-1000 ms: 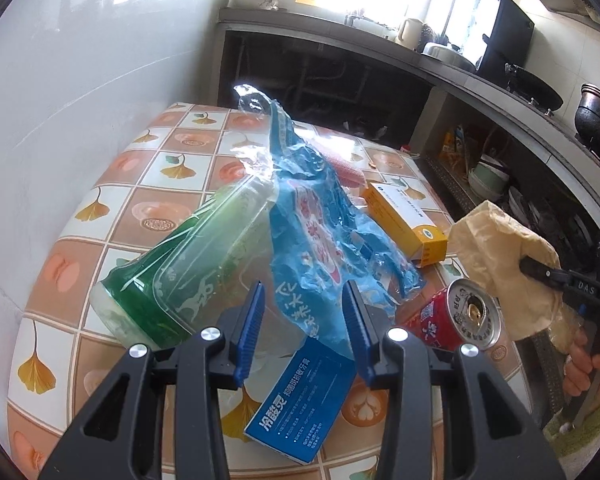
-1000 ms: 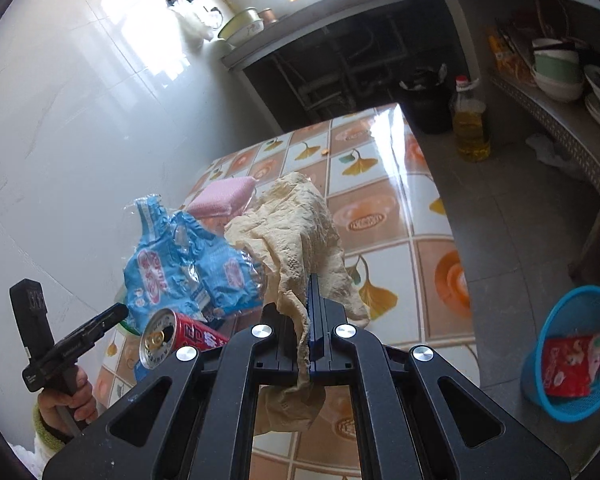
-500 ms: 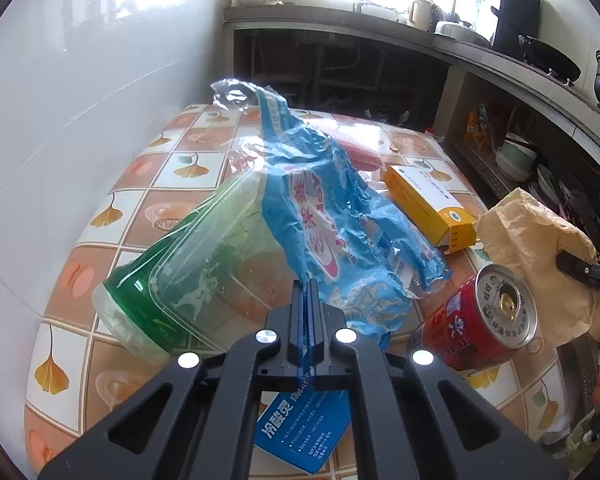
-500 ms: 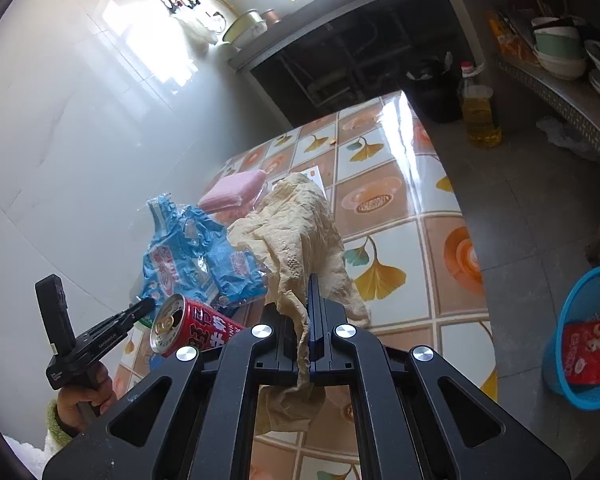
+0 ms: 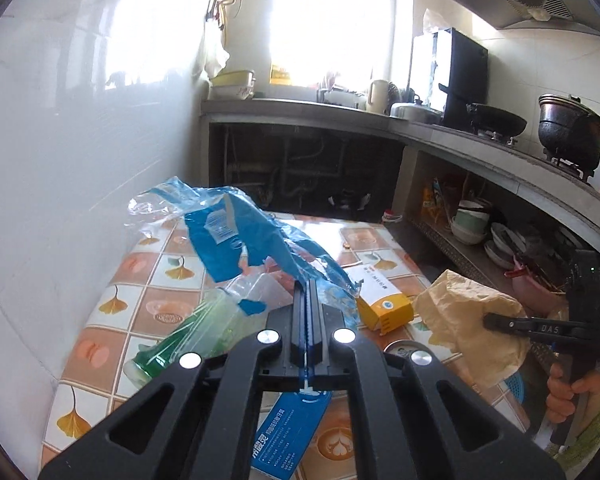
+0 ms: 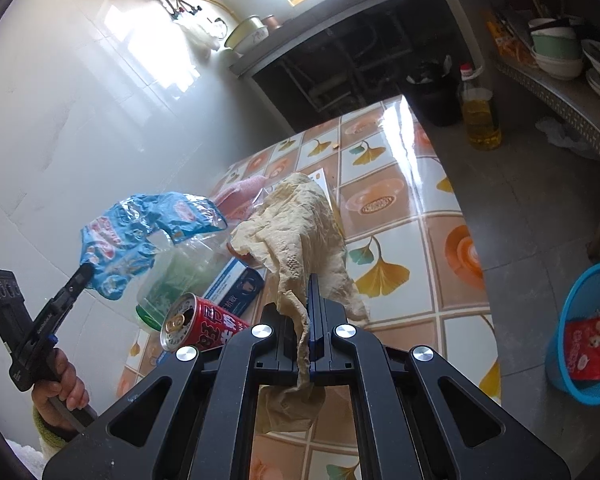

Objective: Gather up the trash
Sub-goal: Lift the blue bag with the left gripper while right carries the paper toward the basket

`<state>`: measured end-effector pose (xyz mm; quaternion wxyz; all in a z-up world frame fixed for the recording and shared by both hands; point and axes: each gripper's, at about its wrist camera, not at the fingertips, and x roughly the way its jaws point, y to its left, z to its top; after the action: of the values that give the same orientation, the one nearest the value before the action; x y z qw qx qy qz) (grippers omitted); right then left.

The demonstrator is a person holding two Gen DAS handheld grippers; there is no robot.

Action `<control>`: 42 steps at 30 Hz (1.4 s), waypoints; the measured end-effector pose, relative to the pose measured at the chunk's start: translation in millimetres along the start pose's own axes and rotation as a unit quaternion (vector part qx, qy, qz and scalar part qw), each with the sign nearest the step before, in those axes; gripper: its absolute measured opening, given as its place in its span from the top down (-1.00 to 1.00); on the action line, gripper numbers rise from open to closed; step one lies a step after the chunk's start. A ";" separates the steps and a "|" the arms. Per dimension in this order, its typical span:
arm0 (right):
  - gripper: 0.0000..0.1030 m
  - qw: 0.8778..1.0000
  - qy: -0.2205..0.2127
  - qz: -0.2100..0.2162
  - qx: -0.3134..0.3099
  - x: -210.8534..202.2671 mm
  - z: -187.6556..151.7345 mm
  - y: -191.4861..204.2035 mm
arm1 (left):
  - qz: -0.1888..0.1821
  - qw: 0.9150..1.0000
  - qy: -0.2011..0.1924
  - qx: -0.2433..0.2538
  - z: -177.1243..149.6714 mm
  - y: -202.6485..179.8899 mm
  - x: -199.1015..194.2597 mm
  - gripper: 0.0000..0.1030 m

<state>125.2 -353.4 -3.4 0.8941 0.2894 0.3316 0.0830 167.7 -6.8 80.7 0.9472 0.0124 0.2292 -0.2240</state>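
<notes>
Above tiled table [image 5: 132,312]: left jaws clamp blue wrapper [image 5: 236,240]; right jaws clamp paper [image 6: 300,232].

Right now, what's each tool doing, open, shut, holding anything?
Left tool: shut on the blue plastic bag, lifted off the table.
Right tool: shut on the crumpled paper towel.

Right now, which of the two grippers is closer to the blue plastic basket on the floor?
Right. The right gripper, clamping crumpled tan paper, hangs over the table edge beside the basket. The left gripper is farther, by the wall.
</notes>
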 end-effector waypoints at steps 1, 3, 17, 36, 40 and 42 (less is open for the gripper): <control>0.96 1.000 -0.003 0.000 0.000 -2.3 -0.3 1.4 | -0.004 1.000 -0.007 0.004 2.1 -1.4 -6.5 1.00; 0.96 1.000 -0.006 0.003 -0.001 -6.6 -1.2 4.3 | -0.013 1.000 -0.015 0.010 4.3 -4.7 -16.9 1.00; 0.96 0.999 -0.045 0.002 0.002 -56.6 -14.6 12.2 | -0.061 0.994 -0.080 0.032 22.3 -28.3 -84.0 1.00; 0.96 0.991 -0.116 -0.032 0.060 -135.4 -43.2 -26.8 | -0.233 0.966 -0.074 0.084 42.7 -132.3 -80.6 1.00; 0.97 0.987 -0.129 -0.050 0.085 -152.5 -52.9 -50.1 | -0.277 0.954 -0.049 0.104 42.4 -176.2 -64.0 1.00; 0.96 0.984 -0.135 -0.060 0.098 -158.4 -57.5 -61.6 | -0.296 0.948 -0.034 0.112 41.1 -196.4 -54.8 1.00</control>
<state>-35.7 -431.1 12.5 0.9013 0.3641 0.2307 -0.0434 57.3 -165.7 157.1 0.8379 0.0424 0.1640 -0.5189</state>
